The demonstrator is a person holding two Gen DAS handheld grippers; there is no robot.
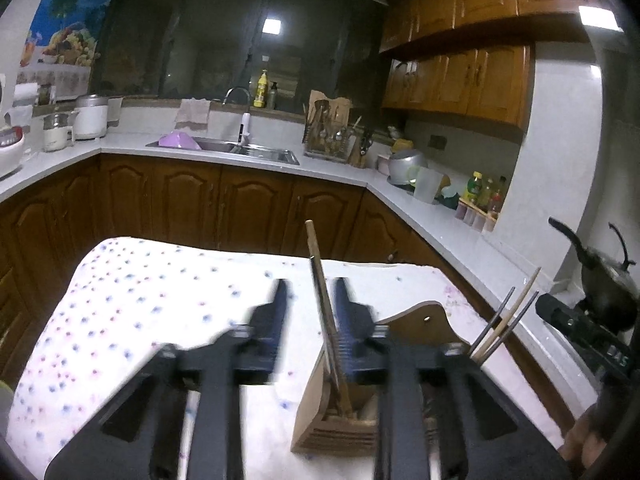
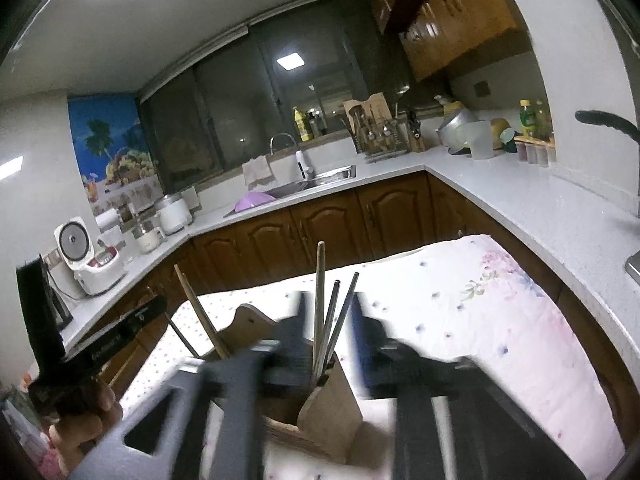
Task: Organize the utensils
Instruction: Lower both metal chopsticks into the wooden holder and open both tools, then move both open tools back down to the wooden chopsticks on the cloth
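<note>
A slim wooden chopstick point(image 1: 320, 288) and a darker one are seen upright in the wooden utensil holder point(image 1: 332, 424) on the dotted tablecloth point(image 1: 140, 312), between the released fingers of the left gripper point(image 1: 310, 300). Only in the right wrist view are three more chopsticks point(image 2: 330, 320) shown in another compartment, framed by the parted, empty right gripper point(image 2: 330, 320).

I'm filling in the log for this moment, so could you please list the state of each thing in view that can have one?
Left gripper: open, a wooden chopstick between its fingers, grip unclear.
Right gripper: open, fingers either side of three upright sticks.
Wooden utensil holder: upright on the spotted tablecloth, holding chopsticks.
Purple basin: upside down in the sink.
Cabinet doors: shut.
</note>
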